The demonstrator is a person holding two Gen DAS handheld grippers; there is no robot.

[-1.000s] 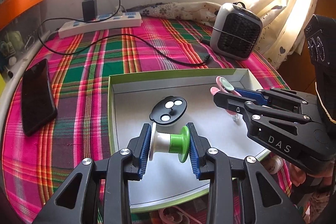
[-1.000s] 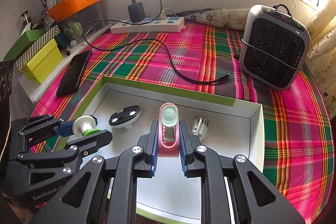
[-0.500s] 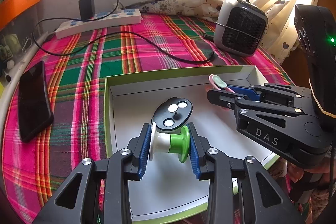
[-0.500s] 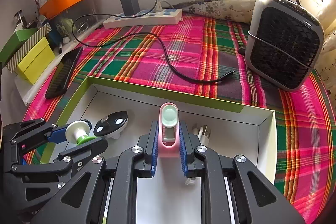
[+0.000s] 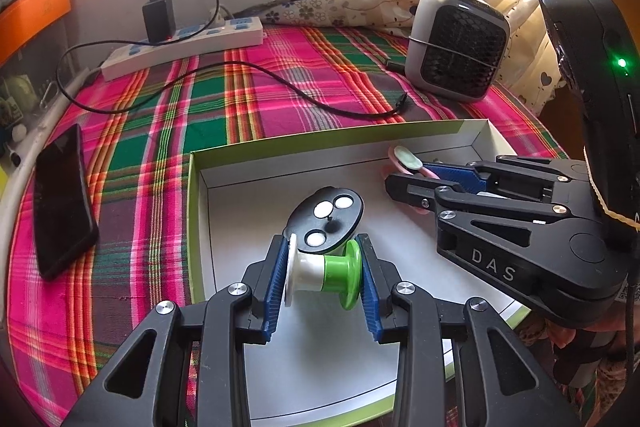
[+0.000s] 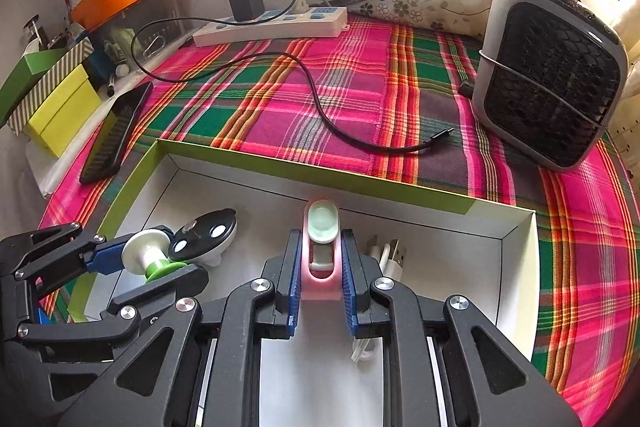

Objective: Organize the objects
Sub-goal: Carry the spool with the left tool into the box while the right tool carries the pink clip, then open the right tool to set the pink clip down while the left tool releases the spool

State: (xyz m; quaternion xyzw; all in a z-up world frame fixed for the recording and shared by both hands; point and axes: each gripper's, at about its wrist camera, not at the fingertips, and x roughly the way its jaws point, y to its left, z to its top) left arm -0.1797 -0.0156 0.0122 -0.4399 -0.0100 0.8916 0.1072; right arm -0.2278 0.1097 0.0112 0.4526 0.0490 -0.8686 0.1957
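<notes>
Clamping the light, stiff spool (image 5: 320,271) by its flanges, the left gripper (image 5: 322,277) holds firm while the right gripper (image 6: 320,281) pinches a pink clip (image 6: 320,253) (slippery plastic, likely) over the box (image 6: 404,189).

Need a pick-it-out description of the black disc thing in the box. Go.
Start at the shallow green-rimmed box on the plaid cloth. Near its left wall, just beyond the white-and-green spool held in the left hand-held gripper, sits a black oval disc on a white base. It alone has three white dots on top.
</notes>
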